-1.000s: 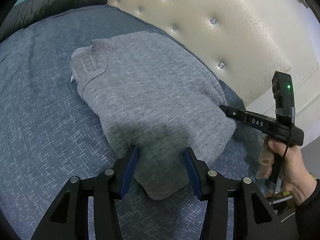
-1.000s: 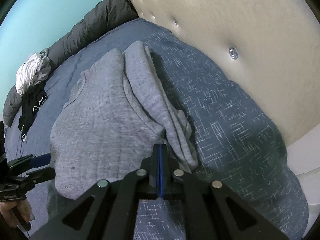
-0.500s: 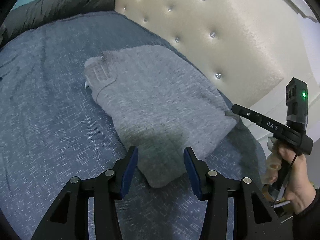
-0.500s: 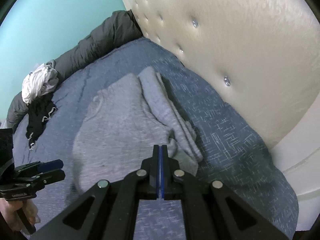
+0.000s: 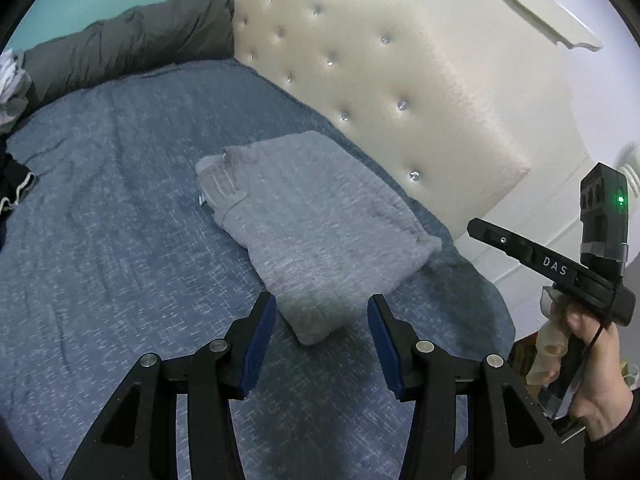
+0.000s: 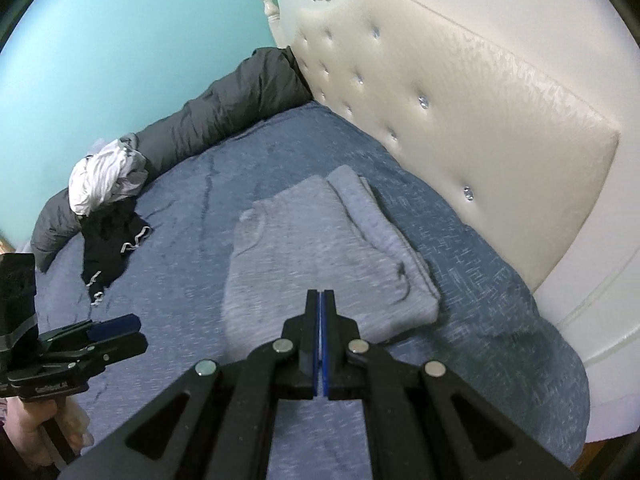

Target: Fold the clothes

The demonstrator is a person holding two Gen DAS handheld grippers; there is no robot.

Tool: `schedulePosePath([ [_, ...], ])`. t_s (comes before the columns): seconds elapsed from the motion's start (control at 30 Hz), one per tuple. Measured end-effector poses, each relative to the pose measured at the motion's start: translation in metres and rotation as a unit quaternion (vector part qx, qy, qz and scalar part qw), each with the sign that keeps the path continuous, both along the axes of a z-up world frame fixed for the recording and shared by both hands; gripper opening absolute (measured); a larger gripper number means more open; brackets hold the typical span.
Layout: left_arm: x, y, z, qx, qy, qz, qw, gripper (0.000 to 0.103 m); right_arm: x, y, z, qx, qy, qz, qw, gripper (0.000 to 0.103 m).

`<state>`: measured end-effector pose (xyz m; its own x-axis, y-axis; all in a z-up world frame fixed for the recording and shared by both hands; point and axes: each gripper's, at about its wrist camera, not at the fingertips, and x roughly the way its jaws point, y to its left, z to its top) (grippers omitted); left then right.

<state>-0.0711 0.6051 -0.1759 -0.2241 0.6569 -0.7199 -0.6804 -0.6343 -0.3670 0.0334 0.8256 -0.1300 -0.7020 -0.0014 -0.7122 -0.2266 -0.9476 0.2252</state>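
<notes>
Grey sweater (image 5: 320, 228) beyond left tool (image 5: 322, 334)

A grey knitted sweater (image 5: 320, 224) lies folded into a compact, roughly rectangular bundle on the blue bedspread (image 5: 100, 240), near the tufted cream headboard (image 5: 380, 80). Its ribbed collar end, with a small tag showing, points toward the middle of the bed. From the right wrist view, a folded sleeve (image 6: 376, 216) lies along the headboard side.
</notes>
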Motion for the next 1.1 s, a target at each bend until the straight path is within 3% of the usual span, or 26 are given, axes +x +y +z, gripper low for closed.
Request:
schedulePosePath([
  [0.4,0.039,-0.027,0.049,0.011,0.033,-0.008,0.9994,0.056,0.044,-0.039,0.042,0.014,0.023,-0.012,1.000,0.001],
  [0.63,0.058,-0.050,0.078,0.020,0.052,-0.002,0.9984,0.064,0.070,-0.061,0.066,0.021,0.038,-0.021,0.999,0.001],
  [1.1,0.106,-0.090,0.116,0.036,0.085,-0.020,0.9955,0.071,0.132,-0.107,0.101,0.045,0.060,-0.036,0.997,0.001],
])
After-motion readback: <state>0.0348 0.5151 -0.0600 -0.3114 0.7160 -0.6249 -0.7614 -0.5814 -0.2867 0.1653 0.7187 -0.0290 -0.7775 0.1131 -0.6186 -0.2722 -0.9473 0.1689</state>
